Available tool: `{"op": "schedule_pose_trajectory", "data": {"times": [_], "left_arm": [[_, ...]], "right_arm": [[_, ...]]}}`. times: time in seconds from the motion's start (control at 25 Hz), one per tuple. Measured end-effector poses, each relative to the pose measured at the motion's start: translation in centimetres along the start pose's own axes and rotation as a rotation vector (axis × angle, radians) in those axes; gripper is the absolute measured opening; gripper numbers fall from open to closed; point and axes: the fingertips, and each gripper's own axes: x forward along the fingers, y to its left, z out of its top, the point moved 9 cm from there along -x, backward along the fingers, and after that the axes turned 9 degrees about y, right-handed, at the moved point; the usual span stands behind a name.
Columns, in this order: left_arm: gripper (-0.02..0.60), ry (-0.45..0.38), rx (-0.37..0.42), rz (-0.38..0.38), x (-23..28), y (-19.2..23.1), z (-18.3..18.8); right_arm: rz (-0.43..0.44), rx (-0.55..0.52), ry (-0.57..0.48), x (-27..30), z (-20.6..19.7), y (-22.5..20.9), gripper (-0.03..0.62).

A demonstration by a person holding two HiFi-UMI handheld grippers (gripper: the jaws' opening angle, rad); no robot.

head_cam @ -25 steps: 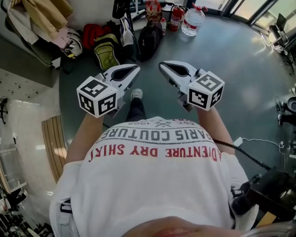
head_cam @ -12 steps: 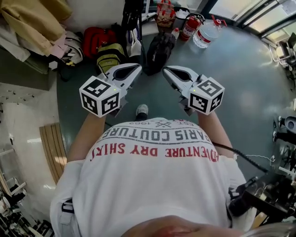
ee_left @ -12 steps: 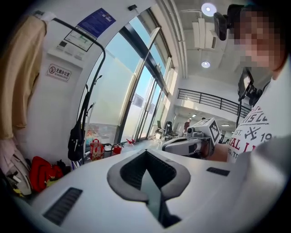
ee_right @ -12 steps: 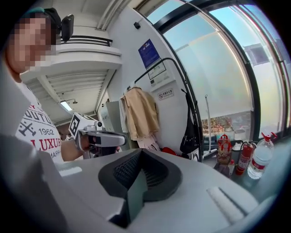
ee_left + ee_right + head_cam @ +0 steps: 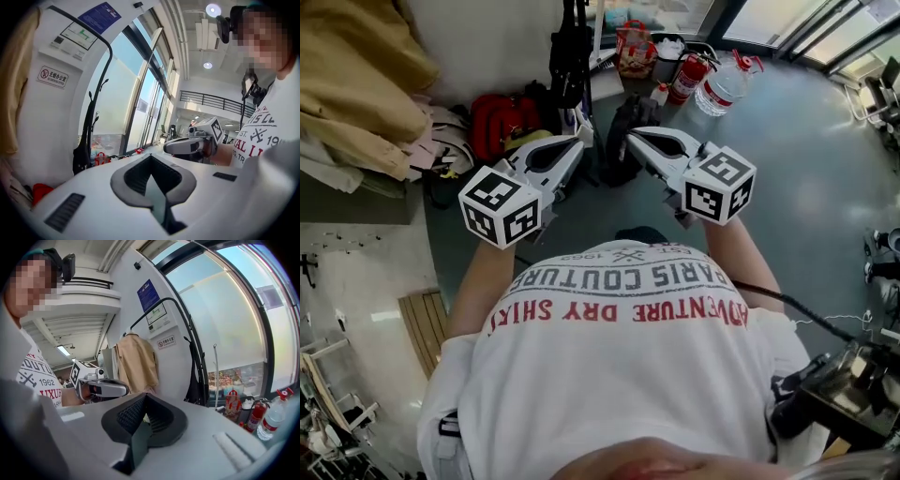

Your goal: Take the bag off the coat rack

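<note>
A black coat rack [image 5: 578, 37] stands ahead against a white pillar, with a black bag [image 5: 82, 158] hanging low on its pole; the right gripper view also shows the bag [image 5: 193, 386]. My left gripper [image 5: 573, 143] and right gripper [image 5: 634, 137] are held side by side at chest height, pointing towards the rack and still well short of it. Both are shut and hold nothing. In the left gripper view its jaws [image 5: 150, 158] meet tip to tip, and the right gripper's jaws [image 5: 146, 397] do the same.
A beige coat [image 5: 356, 75] hangs at the left. A red bag [image 5: 502, 117], a black backpack [image 5: 623, 131], a red gift bag [image 5: 635, 52], a fire extinguisher [image 5: 689, 75] and a water bottle [image 5: 727, 84] crowd the floor at the rack's foot.
The person has stepped forward, so the rack, the coat and the floor bags sit closer and lower in view. Both grippers stay shut, side by side.
</note>
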Motion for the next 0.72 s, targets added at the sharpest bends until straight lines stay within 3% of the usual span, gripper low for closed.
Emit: {"op": "schedule_pose_trajectory", "data": {"times": [0.24,0.36,0.72], "left_arm": [[0.0,-0.04,0.014,-0.031,1.9,2.6,2.7],[0.0,-0.025,0.019,0.0,3.0,4.1,4.0],[0.0,-0.038,-0.052,0.0,8.7,10.7,6.8]], "right_arm": [[0.028,-0.025,0.005,2.0,2.8,-3.4,0.002],[0.057,-0.022,0.005,3.0,3.9,-6.0,0.002],[0.101,0.025,0.032,7.0,6.2,-14.9,0.002]]}}
